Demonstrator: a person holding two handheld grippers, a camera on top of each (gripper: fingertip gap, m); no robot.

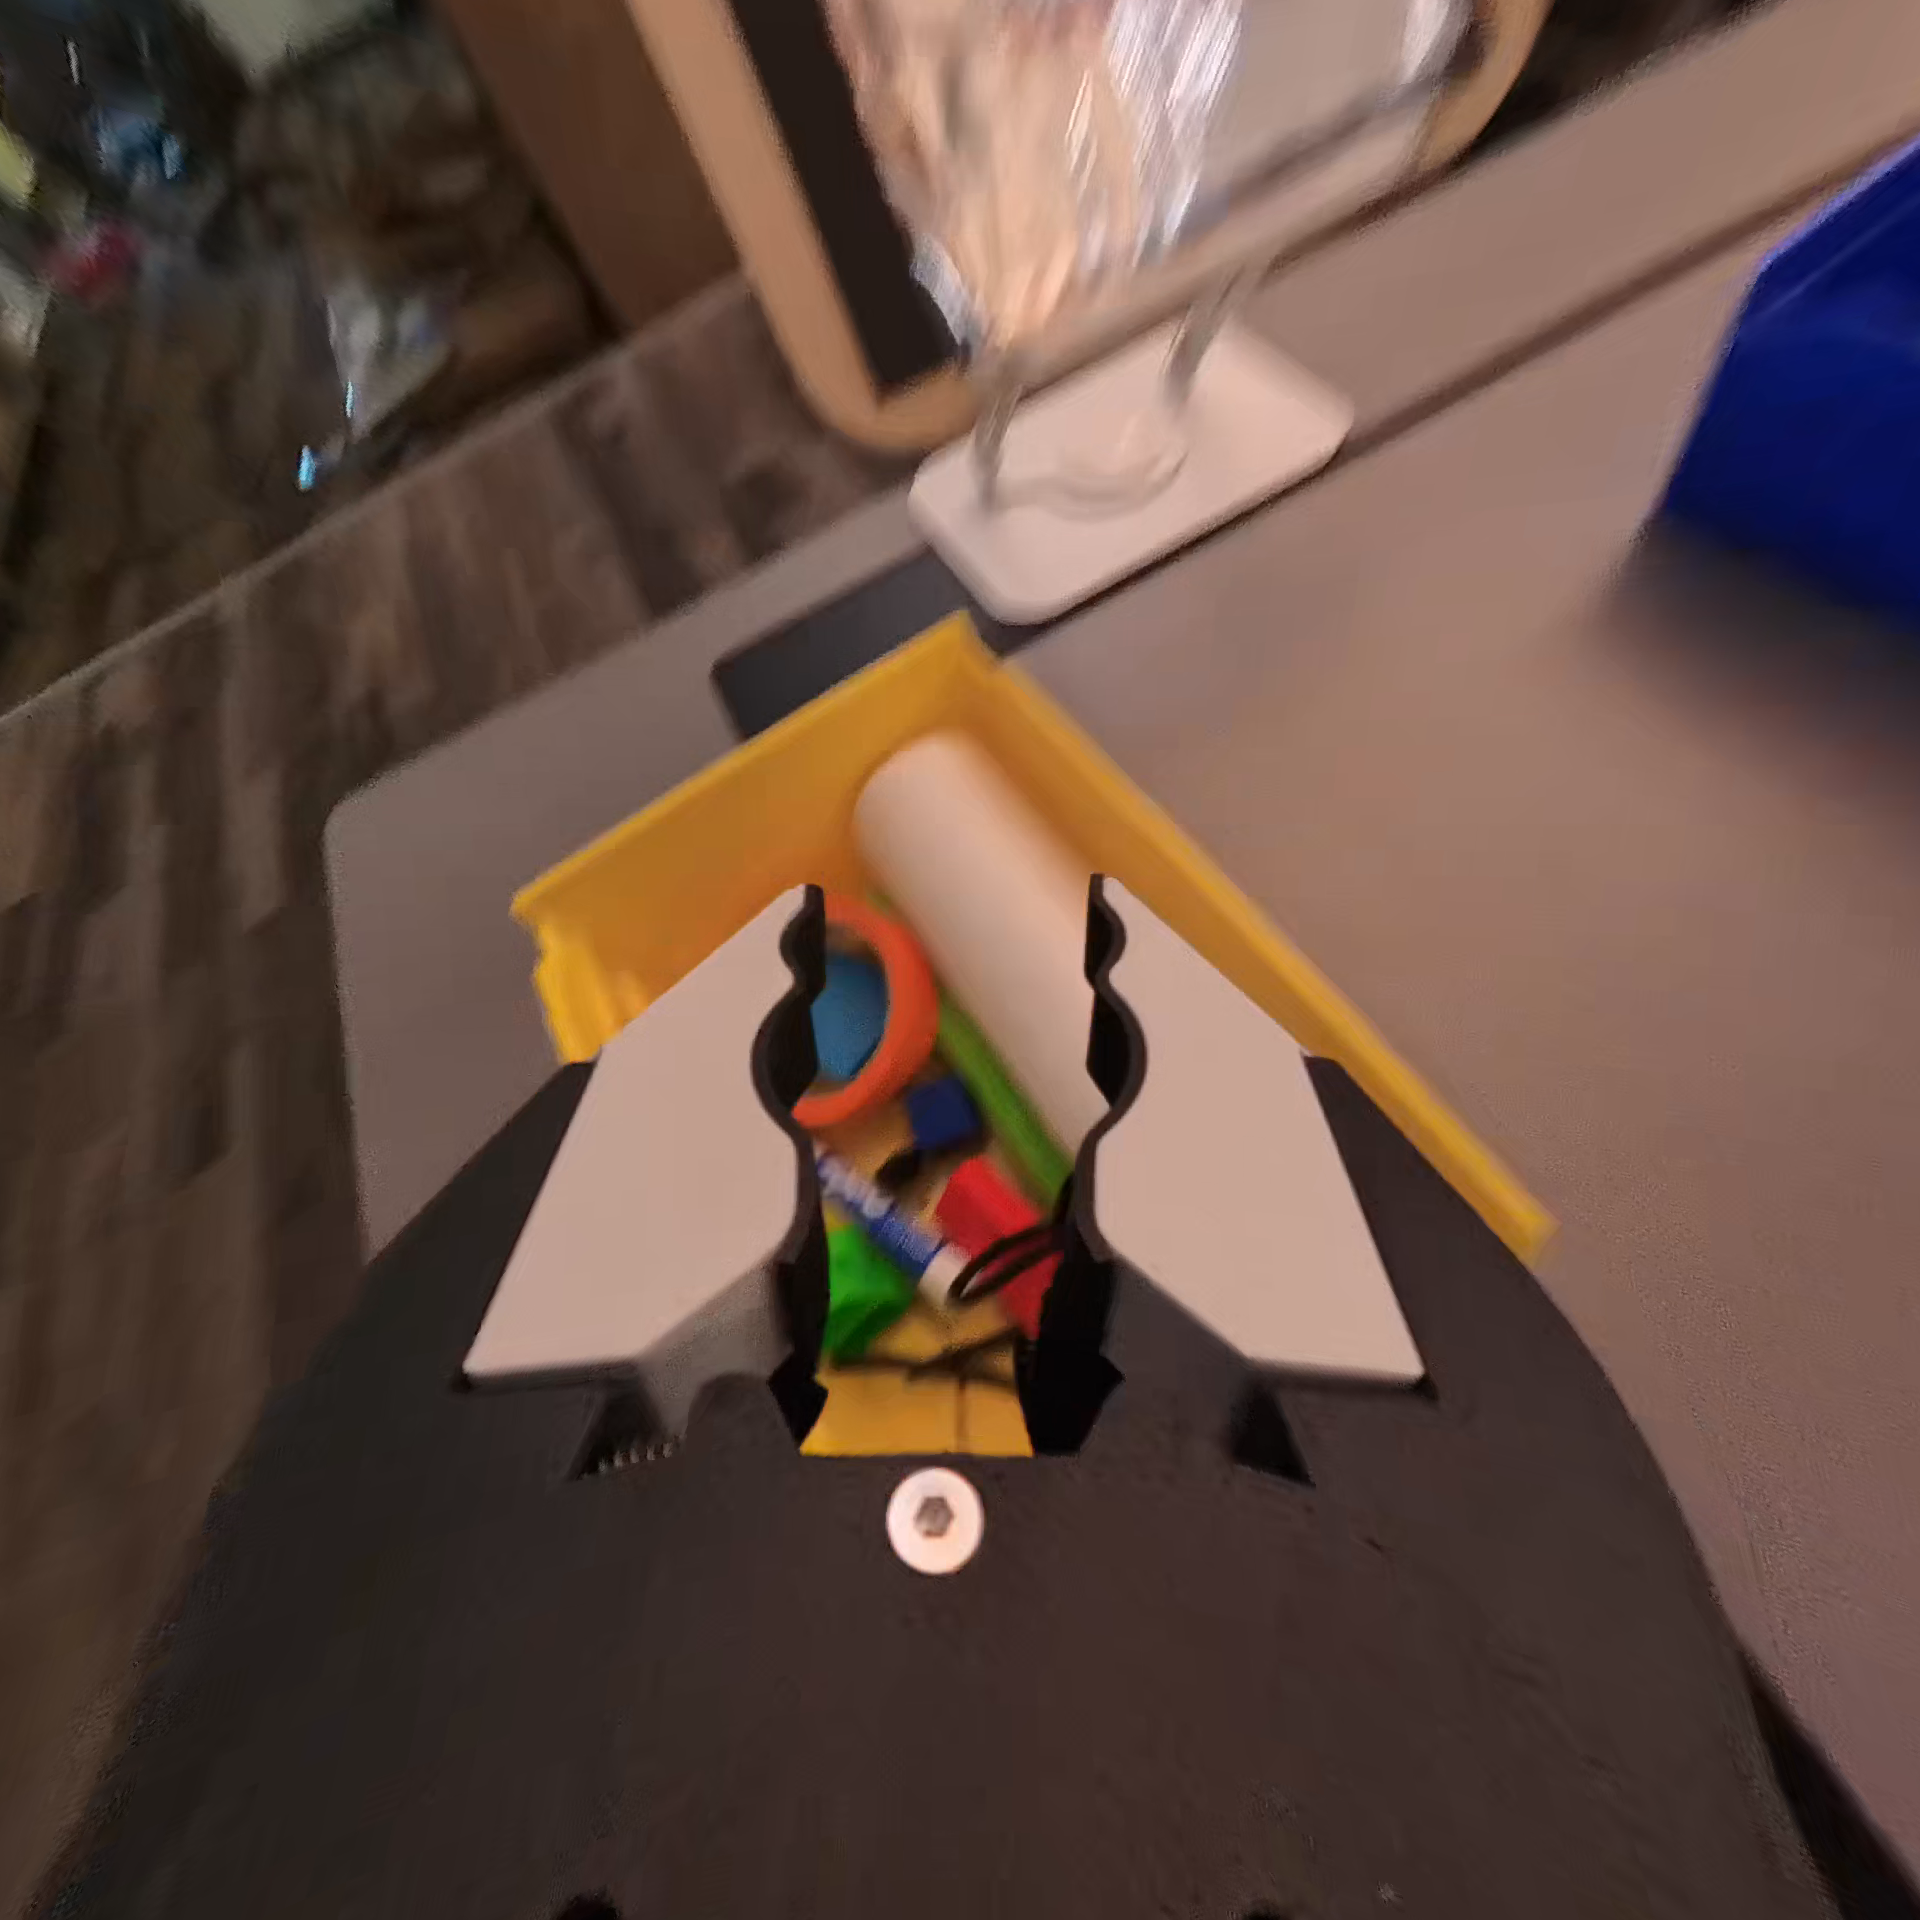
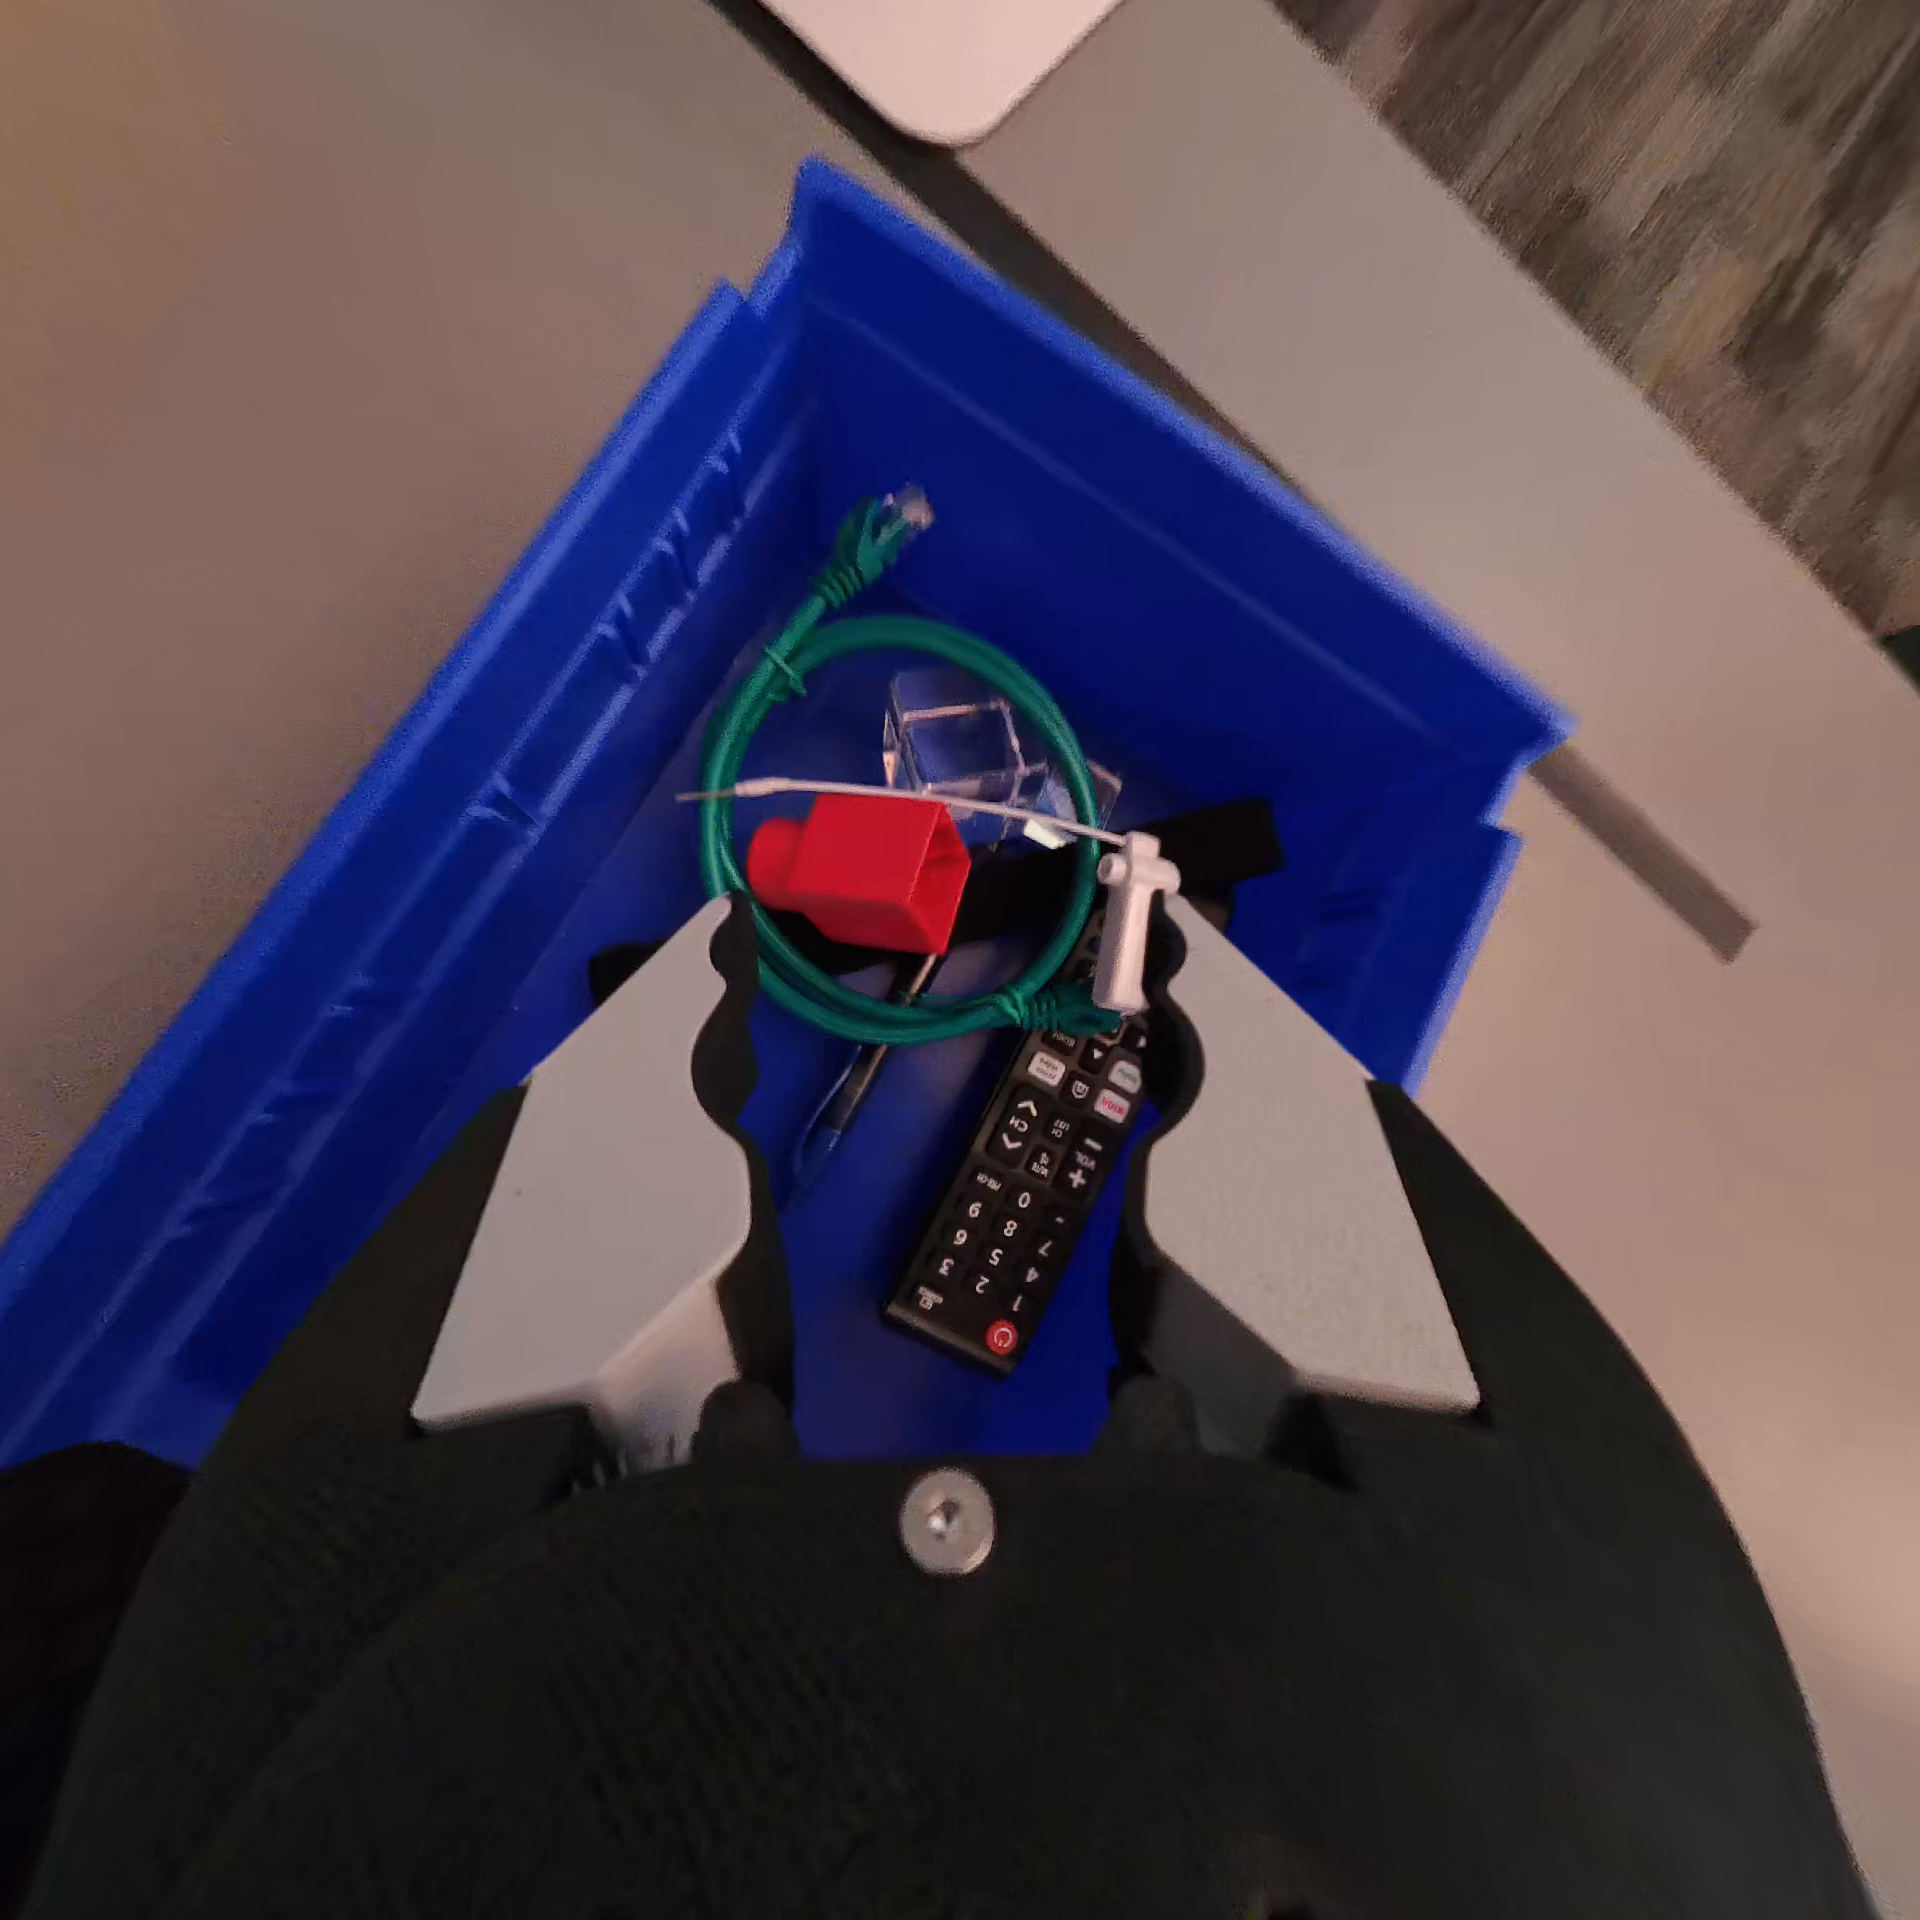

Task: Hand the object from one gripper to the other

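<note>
Remote (image 2: 1023, 1184) in blue bin (image 2: 1143, 499), between open right tongs (image 2: 940, 935).

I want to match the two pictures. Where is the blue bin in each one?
Left wrist view: the blue bin shows only partly, blurred, at the right edge, on the grey table.
Right wrist view: it fills the middle, below the open hand-held gripper, with a remote inside.
Shared landmark: the white base, also at that view's top.
</note>
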